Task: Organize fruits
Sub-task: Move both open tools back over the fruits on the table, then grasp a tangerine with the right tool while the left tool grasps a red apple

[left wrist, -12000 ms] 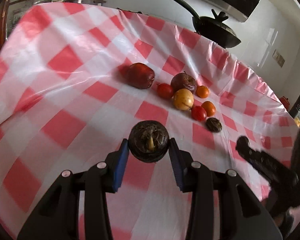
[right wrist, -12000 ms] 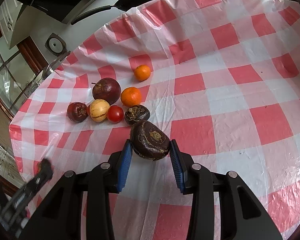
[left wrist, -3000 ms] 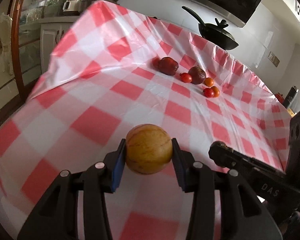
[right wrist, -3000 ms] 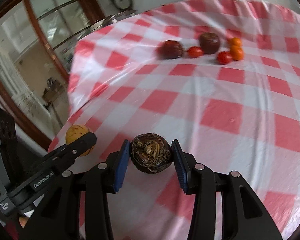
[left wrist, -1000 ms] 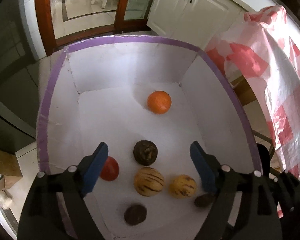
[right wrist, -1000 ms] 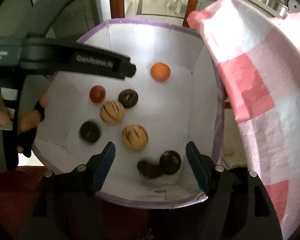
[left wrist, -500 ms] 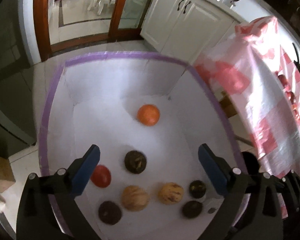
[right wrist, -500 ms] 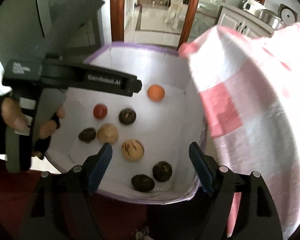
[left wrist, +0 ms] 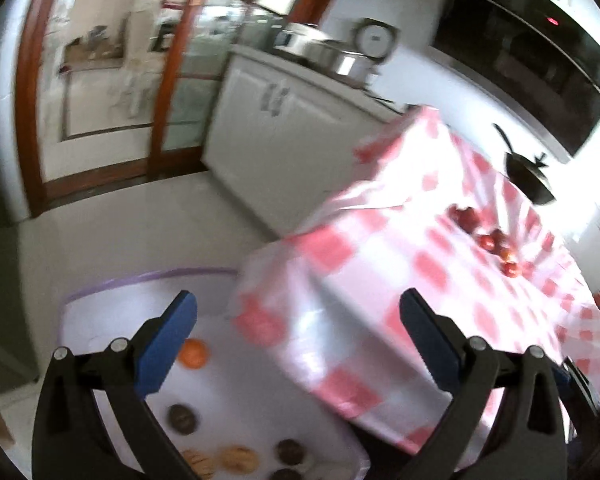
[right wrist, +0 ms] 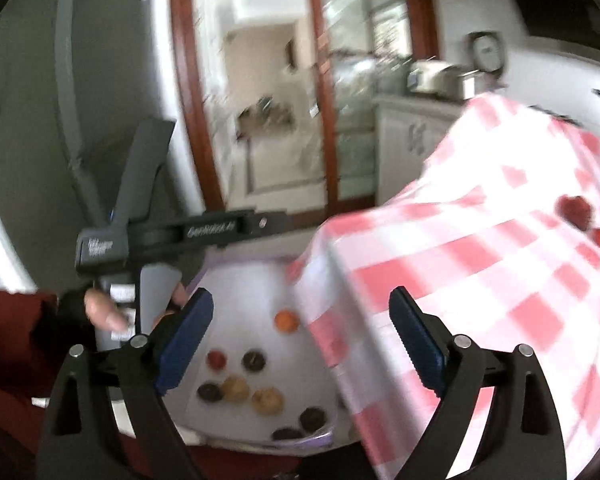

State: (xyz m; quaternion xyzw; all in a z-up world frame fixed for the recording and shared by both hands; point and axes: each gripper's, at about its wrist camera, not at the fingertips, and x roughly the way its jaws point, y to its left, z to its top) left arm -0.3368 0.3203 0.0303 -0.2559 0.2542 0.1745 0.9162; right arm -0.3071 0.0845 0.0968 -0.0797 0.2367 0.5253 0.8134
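Note:
Both grippers are open wide and empty, held in the air beside the table corner. My left gripper point(left wrist: 298, 334) and my right gripper point(right wrist: 300, 334) look over a white box with a purple rim point(left wrist: 148, 278) on the floor. The box point(right wrist: 256, 276) holds an orange point(left wrist: 194, 353), a red fruit point(right wrist: 216, 358), dark passion fruits point(left wrist: 182, 418) and striped yellow fruits point(right wrist: 267, 401). Several red fruits point(left wrist: 485, 236) still lie on the checked tablecloth point(left wrist: 400, 264), also at the right edge of the right wrist view point(right wrist: 576, 209). The frames are blurred.
The left gripper's body and the hand holding it point(right wrist: 172, 236) show in the right wrist view. A black pan point(left wrist: 530, 178) sits at the table's far end. White cabinets point(left wrist: 284, 128) and a wooden door frame point(left wrist: 172, 80) stand behind. The tablecloth point(right wrist: 480, 280) overhangs the box.
Both grippers have lifted and tilted up from over the box toward the table. The box has dropped to the bottom of both views and the table's fruits have come into sight.

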